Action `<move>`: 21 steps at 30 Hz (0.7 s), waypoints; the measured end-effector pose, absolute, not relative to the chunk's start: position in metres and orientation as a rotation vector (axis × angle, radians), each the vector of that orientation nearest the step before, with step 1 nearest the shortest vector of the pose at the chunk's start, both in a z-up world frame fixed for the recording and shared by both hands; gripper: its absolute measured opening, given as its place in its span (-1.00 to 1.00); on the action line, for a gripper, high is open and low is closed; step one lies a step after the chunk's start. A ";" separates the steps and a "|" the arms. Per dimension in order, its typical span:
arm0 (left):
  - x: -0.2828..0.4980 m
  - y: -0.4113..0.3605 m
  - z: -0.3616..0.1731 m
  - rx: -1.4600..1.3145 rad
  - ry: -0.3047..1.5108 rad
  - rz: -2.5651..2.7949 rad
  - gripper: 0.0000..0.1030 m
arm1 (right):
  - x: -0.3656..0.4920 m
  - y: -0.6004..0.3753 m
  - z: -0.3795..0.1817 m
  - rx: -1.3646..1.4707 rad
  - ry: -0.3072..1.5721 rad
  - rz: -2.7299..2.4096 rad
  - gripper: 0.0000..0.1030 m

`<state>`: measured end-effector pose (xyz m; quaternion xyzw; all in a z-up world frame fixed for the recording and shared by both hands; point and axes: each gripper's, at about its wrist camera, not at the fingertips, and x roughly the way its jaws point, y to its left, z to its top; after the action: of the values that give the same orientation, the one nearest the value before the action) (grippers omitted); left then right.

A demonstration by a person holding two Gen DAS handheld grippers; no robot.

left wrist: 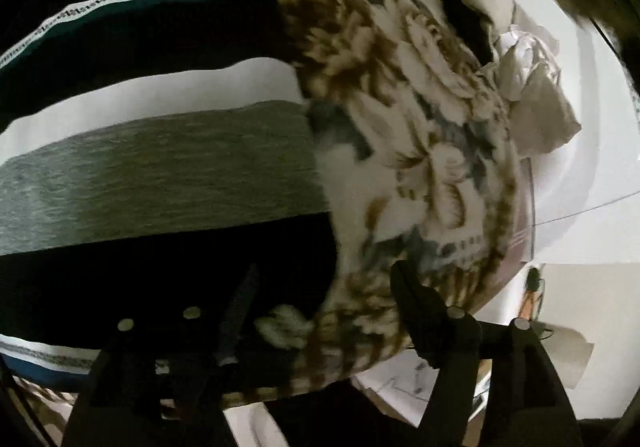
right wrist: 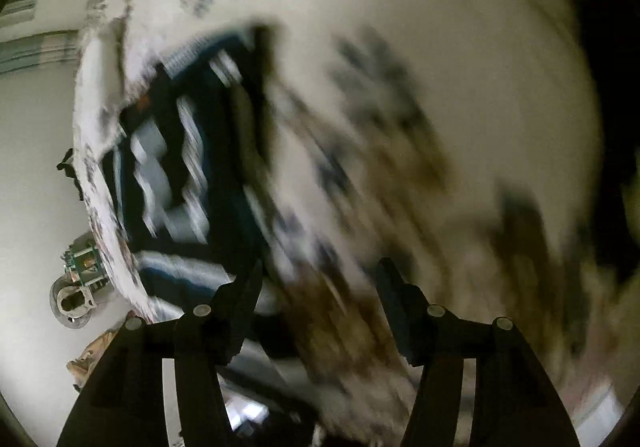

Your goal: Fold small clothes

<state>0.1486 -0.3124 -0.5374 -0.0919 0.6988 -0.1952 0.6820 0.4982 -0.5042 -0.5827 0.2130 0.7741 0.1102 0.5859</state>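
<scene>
Two parted fingers [left wrist: 416, 299] per gripper, over one striped garment [left wrist: 152, 167] and, seemingly, one floral blanket [left wrist: 400, 107].

Dim room, honestly: white floor [left wrist: 592, 231] on the right, flowery bedspread [left wrist: 400, 95] over the bed, pale wall [right wrist: 28, 119] behind.

A striped garment [left wrist: 152, 167], banded in black, white, grey and teal with a zigzag-trimmed white line, lies spread flat on a floral blanket, its edge running along the blanket's brown-and-blue flowers. Farther off, a crumpled white garment [left wrist: 536, 103] sits bunched near the blanket's edge.
</scene>
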 end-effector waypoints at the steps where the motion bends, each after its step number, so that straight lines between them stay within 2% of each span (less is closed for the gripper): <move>1: 0.149 -0.311 -0.541 -0.200 1.578 -0.427 0.33 | 0.469 -0.520 -0.582 0.501 1.813 0.223 0.18; 7: 0.154 -0.304 -0.594 -0.205 1.700 -0.333 0.35 | 0.355 -0.592 -0.591 0.488 1.802 0.008 0.18; 8: 0.156 -0.306 -0.599 -0.211 1.706 -0.333 0.49 | 0.338 -0.611 -0.596 0.528 1.806 -0.022 0.18; 9: 0.158 -0.307 -0.603 -0.230 1.715 -0.336 0.73 | 0.325 -0.617 -0.599 0.556 1.806 -0.047 0.18; 11: 0.162 -0.311 -0.611 -0.299 1.726 -0.362 1.00 | 0.305 -0.624 -0.606 0.590 1.803 -0.078 0.18; 17: 0.168 -0.318 -0.621 -0.288 1.776 -0.240 1.00 | 0.284 -0.624 -0.602 0.662 1.774 -0.060 0.18; 21: 0.163 -0.335 -0.590 -0.265 1.731 -0.228 0.99 | 0.296 -0.618 -0.587 0.641 1.730 -0.039 0.18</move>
<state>0.1626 -0.3354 -0.5898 -0.1158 0.7573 -0.0999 0.6348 0.2956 -0.6180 -0.5869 0.2770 0.7474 -0.0169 0.6036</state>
